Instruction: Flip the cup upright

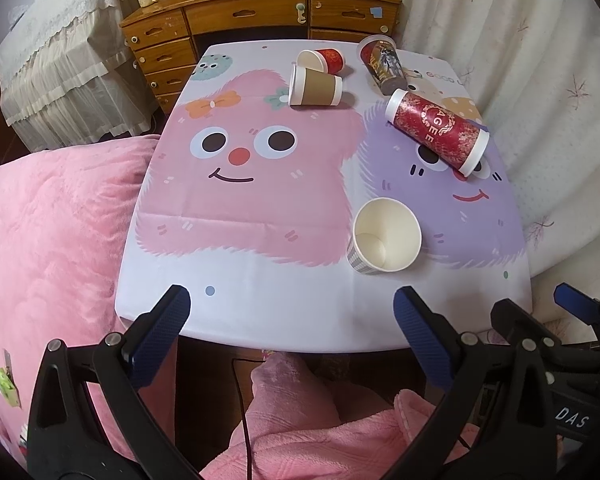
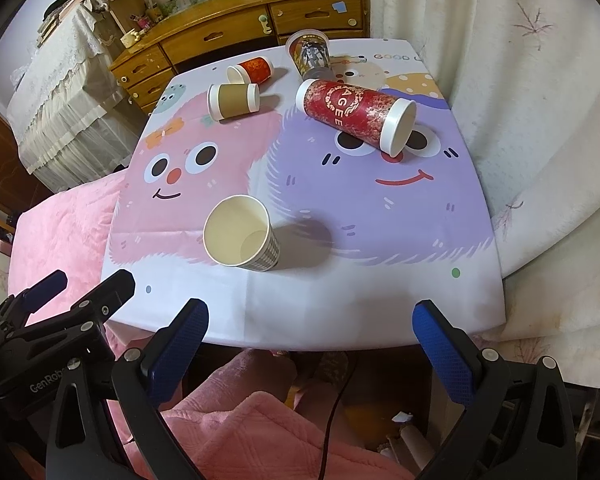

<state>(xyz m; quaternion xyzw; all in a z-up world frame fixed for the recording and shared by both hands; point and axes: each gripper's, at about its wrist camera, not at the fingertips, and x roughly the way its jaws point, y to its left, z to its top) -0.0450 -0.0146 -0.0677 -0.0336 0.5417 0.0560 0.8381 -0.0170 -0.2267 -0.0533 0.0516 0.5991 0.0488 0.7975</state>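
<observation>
Grey-checked paper cup with cream inside [image 1: 384,236] upright near worktop's near edge, glossy red tall paper cup [image 1: 436,130] on its side toward right edge, left gripper [image 1: 292,320] and right gripper [image 2: 310,326] jaws spread, empty.

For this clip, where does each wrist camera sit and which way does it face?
Left wrist: behind the open left gripper at the table's near edge, facing the wooden dresser; right gripper at right, pink-clad knees below.
Right wrist: behind the open right gripper, same heading; left gripper at left.
Both share the upright checked paper cup.
</observation>
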